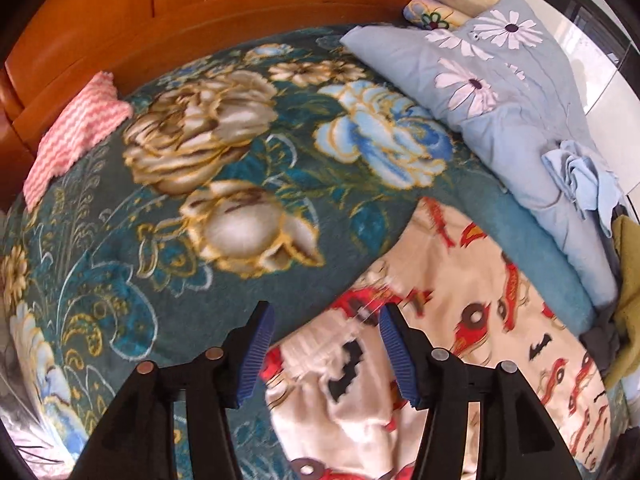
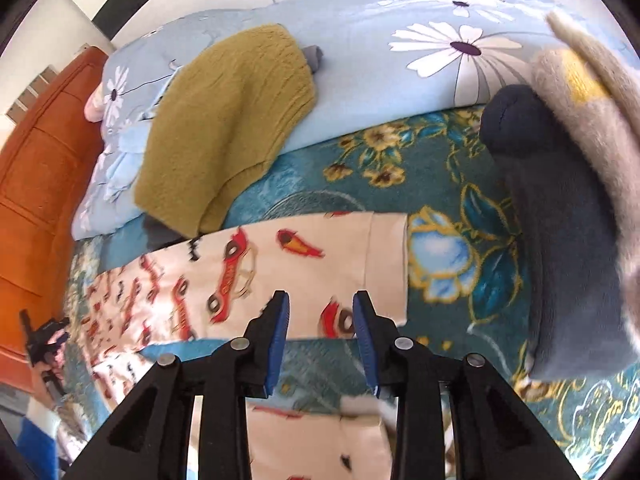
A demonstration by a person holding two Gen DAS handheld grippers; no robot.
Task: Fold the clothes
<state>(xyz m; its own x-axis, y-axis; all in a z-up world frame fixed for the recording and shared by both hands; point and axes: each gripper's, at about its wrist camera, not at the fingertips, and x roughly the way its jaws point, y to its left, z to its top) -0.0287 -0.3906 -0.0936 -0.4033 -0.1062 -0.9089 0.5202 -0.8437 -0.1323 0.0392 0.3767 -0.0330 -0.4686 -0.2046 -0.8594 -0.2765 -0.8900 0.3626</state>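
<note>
Cream trousers printed with red cars (image 1: 460, 292) lie spread on the teal flowered blanket (image 1: 224, 168). My left gripper (image 1: 324, 332) hovers open over their rumpled waist end, with cloth showing between the blue pads but not pinched. In the right wrist view one leg of the trousers (image 2: 280, 264) lies flat across the blanket (image 2: 452, 200), its cuff at the right. My right gripper (image 2: 320, 312) stands open just above that leg near the cuff. A second piece of the same cloth (image 2: 320, 440) shows under the right gripper's body.
Light blue daisy quilt (image 1: 516, 92) lies along the far side, an olive knit sweater (image 2: 228, 120) draped on it. Dark navy garment (image 2: 568, 248) and grey fuzzy garment (image 2: 580, 92) sit at the right. Pink zigzag cloth (image 1: 76, 132) rests by the wooden headboard (image 1: 160, 12).
</note>
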